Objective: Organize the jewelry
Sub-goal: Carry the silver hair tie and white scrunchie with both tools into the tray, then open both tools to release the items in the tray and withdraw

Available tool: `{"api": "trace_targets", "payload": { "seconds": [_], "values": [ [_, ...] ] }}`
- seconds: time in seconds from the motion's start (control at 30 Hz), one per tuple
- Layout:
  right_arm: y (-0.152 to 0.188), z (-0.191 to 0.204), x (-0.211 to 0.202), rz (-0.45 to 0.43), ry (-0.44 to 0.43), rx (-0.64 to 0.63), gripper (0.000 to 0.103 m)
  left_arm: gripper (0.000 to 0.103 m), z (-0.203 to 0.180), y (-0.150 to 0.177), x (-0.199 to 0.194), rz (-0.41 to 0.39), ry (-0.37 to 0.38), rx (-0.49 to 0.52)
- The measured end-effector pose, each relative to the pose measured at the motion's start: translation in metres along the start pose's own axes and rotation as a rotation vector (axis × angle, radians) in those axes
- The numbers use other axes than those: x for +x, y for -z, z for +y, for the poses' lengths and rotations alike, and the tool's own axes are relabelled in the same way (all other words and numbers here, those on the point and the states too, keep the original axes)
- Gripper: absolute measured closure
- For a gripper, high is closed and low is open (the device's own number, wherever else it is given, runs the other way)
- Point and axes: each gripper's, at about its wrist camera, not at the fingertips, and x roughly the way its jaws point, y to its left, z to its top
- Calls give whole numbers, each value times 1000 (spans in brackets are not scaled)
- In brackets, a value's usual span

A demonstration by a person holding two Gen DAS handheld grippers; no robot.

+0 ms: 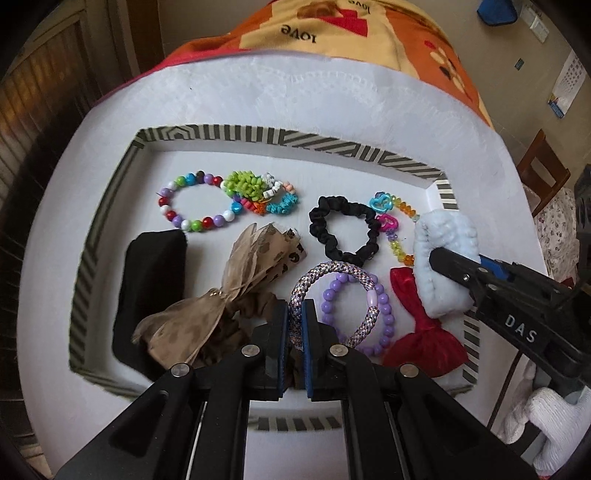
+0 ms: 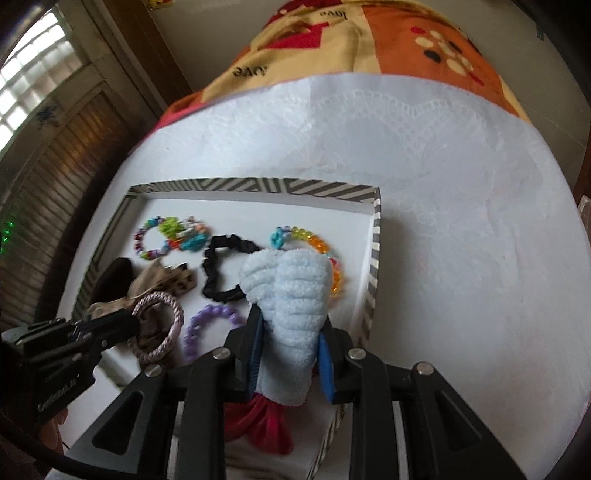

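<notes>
White embossed cloth (image 2: 424, 155) covers the table, an orange blanket (image 1: 369, 33) beyond at 12 o'clock and brown shutters (image 2: 55, 177) at 9. On it sits a striped-rim tray (image 1: 295, 138) of jewelry. The left gripper (image 1: 294, 325) is closed on a pink braided band (image 1: 332, 275) at the tray's 6 o'clock. The right gripper (image 2: 291, 354) clamps a pale blue scrunchie (image 2: 288, 280) at 3 o'clock, hiding much of a red bow (image 1: 421, 332). The far bead bracelets blur in the right view.
</notes>
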Motion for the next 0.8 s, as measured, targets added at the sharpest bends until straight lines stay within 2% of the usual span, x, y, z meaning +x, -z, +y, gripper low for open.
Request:
{"api": "trace_targets", "payload": {
  "seconds": [0.07,0.17,0.27,0.3,0.4,0.53,0.67,0.8],
  "values": [
    [-1,-3,6,9,3,4,75,103,-1,-1,5,0,-10,3],
    [0,-4,10,5,5,9,66,103,-1,-2,8,-4,-22,2],
    [1,-4,2,-17,-1,16,53,103,0,-2,7,-11,-39,13],
    [2,-3,-2,-29,-3,15,45,101,0,-3,7,-11,-41,12],
    [6,2,-20,-73,-16,11,43,92,0,-2,0,-26,-47,6],
    [15,4,-45,-128,-28,33,42,91,2,2,-17,-70,-76,4],
    [29,16,-66,-174,-4,31,39,91,4,9,-34,-97,-93,3],
    [38,29,-77,-191,10,29,37,91,8,14,-53,-127,-100,-13]
  ]
}}
